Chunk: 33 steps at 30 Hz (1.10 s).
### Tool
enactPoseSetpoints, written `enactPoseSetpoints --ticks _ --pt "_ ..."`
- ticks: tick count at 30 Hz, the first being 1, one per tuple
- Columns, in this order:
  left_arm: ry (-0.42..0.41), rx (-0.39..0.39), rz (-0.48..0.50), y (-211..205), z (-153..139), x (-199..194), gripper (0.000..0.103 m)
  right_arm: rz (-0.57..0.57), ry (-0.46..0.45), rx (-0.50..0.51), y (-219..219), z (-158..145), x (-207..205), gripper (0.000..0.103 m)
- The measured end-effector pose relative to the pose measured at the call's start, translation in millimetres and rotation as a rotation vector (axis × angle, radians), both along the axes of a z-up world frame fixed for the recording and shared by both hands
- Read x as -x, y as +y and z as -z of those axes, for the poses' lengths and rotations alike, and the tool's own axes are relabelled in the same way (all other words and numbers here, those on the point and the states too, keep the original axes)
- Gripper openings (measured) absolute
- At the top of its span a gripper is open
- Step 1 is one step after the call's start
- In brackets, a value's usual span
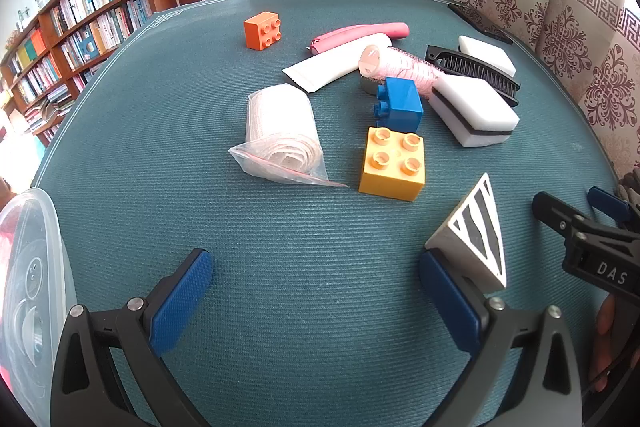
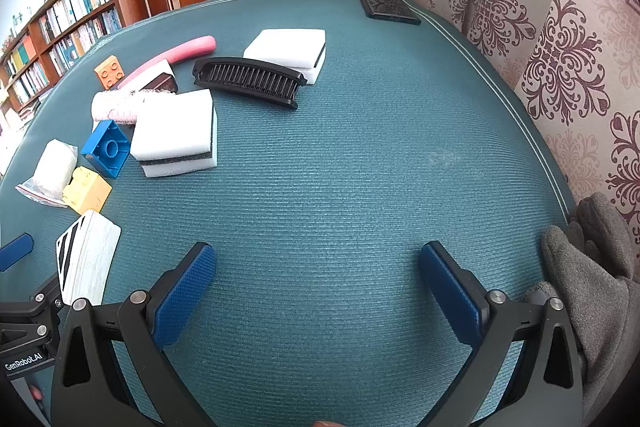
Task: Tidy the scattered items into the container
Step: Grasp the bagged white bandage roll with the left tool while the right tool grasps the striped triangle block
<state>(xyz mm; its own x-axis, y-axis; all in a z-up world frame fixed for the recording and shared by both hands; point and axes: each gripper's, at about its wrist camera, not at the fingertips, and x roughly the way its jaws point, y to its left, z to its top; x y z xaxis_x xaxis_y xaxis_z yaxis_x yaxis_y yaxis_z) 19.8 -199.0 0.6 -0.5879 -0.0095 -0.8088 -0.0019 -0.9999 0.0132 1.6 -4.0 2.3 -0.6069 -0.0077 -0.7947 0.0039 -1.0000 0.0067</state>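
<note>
Both the left gripper (image 1: 316,297) and right gripper (image 2: 318,291) hover with fingers apart, empty. The yellow brick (image 1: 392,163), nearest, beside the bagged roll (image 1: 282,135), suits a square grasp across its flat sides.

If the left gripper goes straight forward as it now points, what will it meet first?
Probably the bagged white roll, which lies nearest its centre line; the yellow block sits just to the right. Depth is hard to judge.

Clear plastic container (image 1: 28,267) sitting near left, yellow brick (image 1: 392,163), blue brick (image 1: 400,103), bagged roll (image 1: 284,135), sponges (image 1: 476,107), black comb (image 1: 472,71) lying scattered centre-right, orange brick (image 1: 263,30) sitting farther back.
</note>
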Motion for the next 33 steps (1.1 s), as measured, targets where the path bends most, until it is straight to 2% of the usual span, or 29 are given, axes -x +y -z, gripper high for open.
enactPoseSetpoints --ticks 15,19,25,33 --pt "-0.004 -0.016 -0.010 -3 -4 1 0.103 -0.011 -0.002 -0.002 3 1 -1 0.103" --pt "0.000 -0.005 -0.061 -10 -7 4 0.103 -0.011 -0.001 -0.002 3 2 -2 0.103" --pt "0.039 -0.017 -0.130 -26 -18 14 0.103 -0.011 -0.001 -0.002 4 2 -2 0.103" --pt "0.075 -0.006 -0.122 -22 -27 35 0.103 -0.011 -0.002 0.000 4 2 -2 0.103"
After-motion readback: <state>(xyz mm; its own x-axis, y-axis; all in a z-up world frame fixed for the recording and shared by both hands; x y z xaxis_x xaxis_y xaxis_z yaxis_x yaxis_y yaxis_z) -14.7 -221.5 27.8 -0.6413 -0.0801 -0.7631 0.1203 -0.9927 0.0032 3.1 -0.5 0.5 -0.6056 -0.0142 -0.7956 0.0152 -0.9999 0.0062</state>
